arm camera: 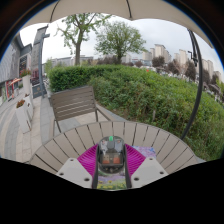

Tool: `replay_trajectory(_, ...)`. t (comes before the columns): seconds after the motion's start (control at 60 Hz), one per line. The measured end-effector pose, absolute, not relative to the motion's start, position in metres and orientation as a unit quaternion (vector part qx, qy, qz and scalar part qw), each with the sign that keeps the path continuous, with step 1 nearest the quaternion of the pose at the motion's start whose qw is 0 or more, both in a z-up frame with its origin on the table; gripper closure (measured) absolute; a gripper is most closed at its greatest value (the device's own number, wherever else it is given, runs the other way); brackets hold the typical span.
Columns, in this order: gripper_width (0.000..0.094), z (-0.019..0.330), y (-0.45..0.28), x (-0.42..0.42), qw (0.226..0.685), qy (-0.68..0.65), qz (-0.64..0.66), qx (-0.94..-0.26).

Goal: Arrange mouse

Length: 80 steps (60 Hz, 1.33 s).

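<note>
**Mouse held between the fingers above the slatted bench**

At the bottom centre of the frame the gripper (111, 160) had its fingers clamped on the mouse (111, 152), a small grey and dark rounded body seen end on. The magenta pads (88, 160) pressed against it from either side, with no gap visible on either flank. The mouse appeared to be carried clear of the surface, though how far above it could not be judged.

Just beneath and beyond the fingers, across the lower middle of the frame, lay a round bench (75, 140) of pale wooden slats. A slatted chair (75, 102) stood behind it at centre left. A green hedge (150, 92) filled the right half, trees (118, 38) rose at the upper centre, and a paved walk (22, 125) ran down the left side past a building (25, 60).

The step in hand looked like the carrying phase: the mouse was already gripped and not yet set down. The next move would probably call for lowering it squarely onto the slats, keeping it level, choosing a spot where it would rest across the boards rather than tip into a gap between them, and only then easing the fingers apart.
</note>
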<state>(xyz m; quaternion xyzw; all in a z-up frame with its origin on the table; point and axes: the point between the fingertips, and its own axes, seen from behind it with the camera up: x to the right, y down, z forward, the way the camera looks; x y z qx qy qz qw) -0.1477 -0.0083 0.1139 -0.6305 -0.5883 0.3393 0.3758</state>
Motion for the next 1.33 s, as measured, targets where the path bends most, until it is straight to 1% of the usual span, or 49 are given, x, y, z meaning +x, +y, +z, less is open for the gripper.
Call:
replay_trajectory(0.083,0.0558,0.069,0.020,-0.172,0.343,-0.599,0.334,-0.642)
replay_trajectory(0.117,0.0558,0.046,0.031,-0.170,0.333,-0.607,0.323,-0.645)
replay_trajectory(0.167,0.0554,0.022,0.042,-0.172,0.320,-0.614,0.313,-0.650)
replay_trajectory(0.2,0.0552,0.010,0.043,-0.172,0.311,-0.618,0.314,-0.650)
replay_trajectory(0.25,0.0521,-0.004,0.044,-0.168,0.301,-0.625,0.316,-0.647)
replay_trajectory(0.333,0.0461,-0.017,0.043,-0.160,0.281,-0.632,0.320,-0.647)
replay_trajectory(0.35,0.0438,-0.015,0.043,-0.161,0.280,-0.632,0.323,-0.647)
replay_trajectory(0.367,0.0395,-0.014,0.043,-0.160,0.279,-0.631,0.325,-0.647)
replay_trajectory(0.383,0.0333,-0.013,0.045,-0.158,0.279,-0.629,0.322,-0.650)
replay_trajectory(0.433,0.0065,-0.007,0.053,-0.153,0.280,-0.628,0.312,-0.656)
replay_trajectory(0.467,0.0109,0.001,0.059,-0.146,0.281,-0.625,0.308,-0.660)
replay_trajectory(0.567,0.0092,0.026,0.066,-0.115,0.270,-0.616,0.296,-0.678)
replay_trajectory(0.667,0.0094,0.068,0.067,-0.056,0.260,-0.620,0.294,-0.680)
replay_trajectory(0.783,0.0092,0.090,0.071,0.020,0.251,-0.637,0.269,-0.677)
replay_trajectory(0.933,0.0092,0.097,0.073,0.100,0.238,-0.651,0.249,-0.676)
replay_trajectory(1.05,0.0092,0.096,0.070,0.138,0.232,-0.664,0.243,-0.668)
replay_trajectory(1.117,0.0092,0.094,0.067,0.149,0.222,-0.666,0.243,-0.670)
replay_trajectory(1.333,0.0090,0.094,0.060,0.152,0.213,-0.670,0.254,-0.664)
